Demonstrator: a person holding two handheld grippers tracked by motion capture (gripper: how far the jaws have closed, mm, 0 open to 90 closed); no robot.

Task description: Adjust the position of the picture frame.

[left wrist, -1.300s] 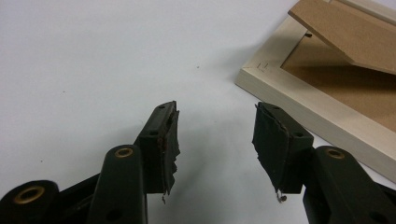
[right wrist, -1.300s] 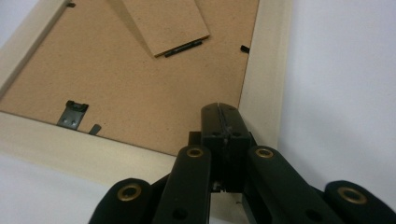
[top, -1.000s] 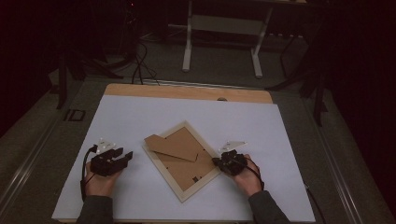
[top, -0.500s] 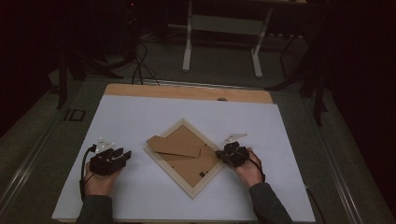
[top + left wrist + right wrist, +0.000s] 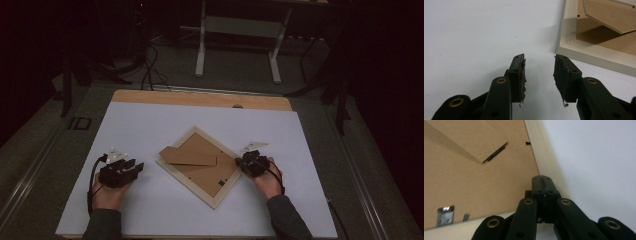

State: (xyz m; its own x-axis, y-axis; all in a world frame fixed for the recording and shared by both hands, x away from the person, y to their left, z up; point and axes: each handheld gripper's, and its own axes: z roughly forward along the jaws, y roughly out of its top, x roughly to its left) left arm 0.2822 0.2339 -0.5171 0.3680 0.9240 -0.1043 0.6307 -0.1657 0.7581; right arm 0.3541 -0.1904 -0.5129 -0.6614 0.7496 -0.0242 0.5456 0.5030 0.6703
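Picture frame [image 5: 200,167] lying face-down on white table cover [image 5: 150,125], turned diamond-wise, brown backing up, stand flap [image 5: 189,156] across its upper part.

Right gripper [image 5: 246,163]: jaws pressed together, nothing between them; tips at frame's right corner, over pale wood rim [image 5: 541,152] right where rim meets backing board [image 5: 474,177]. Can't tell if touching. Ahead & left of its tips: flap corner w/ dark hinge strip [image 5: 495,152]. Near its left side, low: metal hanger clip [image 5: 445,215].

Left gripper [image 5: 539,72]: jaws part-spread, just been closing a bit, nothing between them, bare cover in the gap. Frame's near corner [image 5: 564,47] just ahead & right of right-hand tip, apart from it. In high view, resting on cover [image 5: 131,168], frame to its right w/ clear gap.
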